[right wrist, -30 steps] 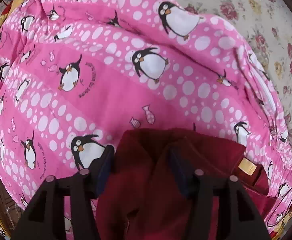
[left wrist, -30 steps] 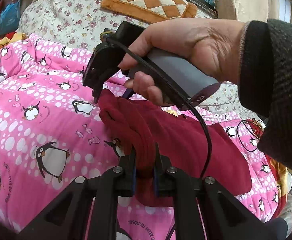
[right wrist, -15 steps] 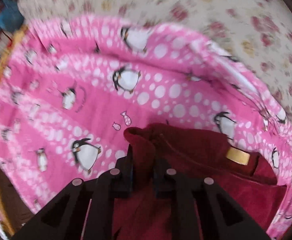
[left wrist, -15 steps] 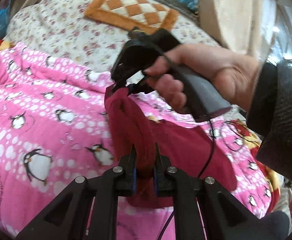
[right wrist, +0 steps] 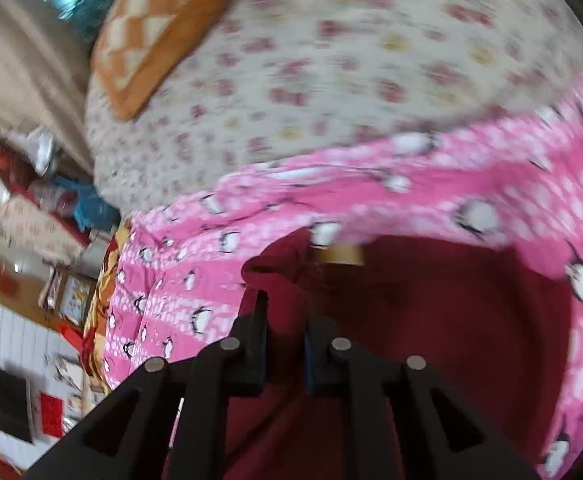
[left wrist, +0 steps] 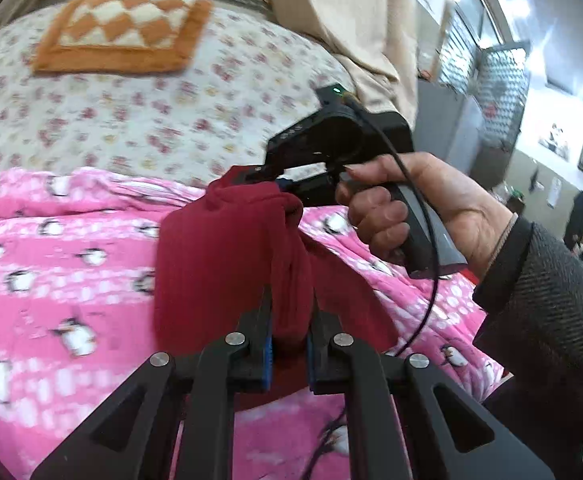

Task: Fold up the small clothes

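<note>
A dark red garment (left wrist: 227,264) is held up off a pink penguin-print blanket (left wrist: 59,280) that covers the near part of a bed. The left gripper (left wrist: 289,320) is clenched on a bunched fold of the garment, the red cloth pinched tight between its two black fingers (left wrist: 257,336). The right gripper (right wrist: 285,320) is likewise closed on the cloth: in its own view a ridge of red fabric rises between the fingers, and a tan label (right wrist: 341,255) shows on the garment just beyond them. From the left wrist view, the right gripper's tip grips another corner of the garment higher up and farther toward the head of the bed, so the cloth hangs stretched between the two tools. The person's right hand (left wrist: 423,208) wraps the grey handle, a dark sleeve (left wrist: 547,296) covering the wrist, and a black cable loops down from the tool. Beyond the blanket lies a floral bedsheet (left wrist: 151,120), with an orange-and-cream checked cushion (left wrist: 123,32) near the far edge of the bed. Both views are blurred.
</note>
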### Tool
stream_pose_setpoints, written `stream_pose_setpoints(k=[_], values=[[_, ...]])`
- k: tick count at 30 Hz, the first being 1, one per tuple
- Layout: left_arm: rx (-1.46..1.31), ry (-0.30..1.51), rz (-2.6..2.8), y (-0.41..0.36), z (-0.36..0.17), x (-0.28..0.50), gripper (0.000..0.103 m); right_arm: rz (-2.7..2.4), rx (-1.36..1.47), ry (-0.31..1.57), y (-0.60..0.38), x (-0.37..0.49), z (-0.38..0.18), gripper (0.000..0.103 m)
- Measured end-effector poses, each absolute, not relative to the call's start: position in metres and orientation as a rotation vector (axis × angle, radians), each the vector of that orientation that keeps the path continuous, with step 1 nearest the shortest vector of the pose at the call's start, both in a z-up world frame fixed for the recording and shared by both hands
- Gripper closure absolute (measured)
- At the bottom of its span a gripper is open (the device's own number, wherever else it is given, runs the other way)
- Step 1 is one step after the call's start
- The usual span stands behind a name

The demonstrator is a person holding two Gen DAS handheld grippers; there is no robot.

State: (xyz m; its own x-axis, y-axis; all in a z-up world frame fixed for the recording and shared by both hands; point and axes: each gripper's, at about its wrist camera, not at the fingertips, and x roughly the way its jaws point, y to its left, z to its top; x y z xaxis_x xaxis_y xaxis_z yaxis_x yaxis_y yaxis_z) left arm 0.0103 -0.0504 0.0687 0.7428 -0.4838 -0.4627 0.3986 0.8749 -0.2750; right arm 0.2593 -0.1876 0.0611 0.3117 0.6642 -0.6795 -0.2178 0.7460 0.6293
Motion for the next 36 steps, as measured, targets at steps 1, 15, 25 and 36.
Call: stream_pose_setpoints(k=[1,15,25,36], values=[[-0.164,0.566,-0.508,-0.066,0.068,0.017,0.103,0.600,0.463,1.120,-0.194,0.262,0.059,0.090],[-0.082,0.732,-0.536,-0.175,0.015,0.055,0.103,0.592,0.645,1.115,-0.297,0.289,-0.021,0.087],[-0.034,0.786,-0.515,-0.153,0.029,0.017,0.103,0.577,0.635,0.980,-0.322,0.241,0.030,0.060],[-0.141,0.749,-0.303,-0.065,0.068,0.009,0.103,0.618,0.070,0.791,-0.258,0.099,0.086,0.063]])
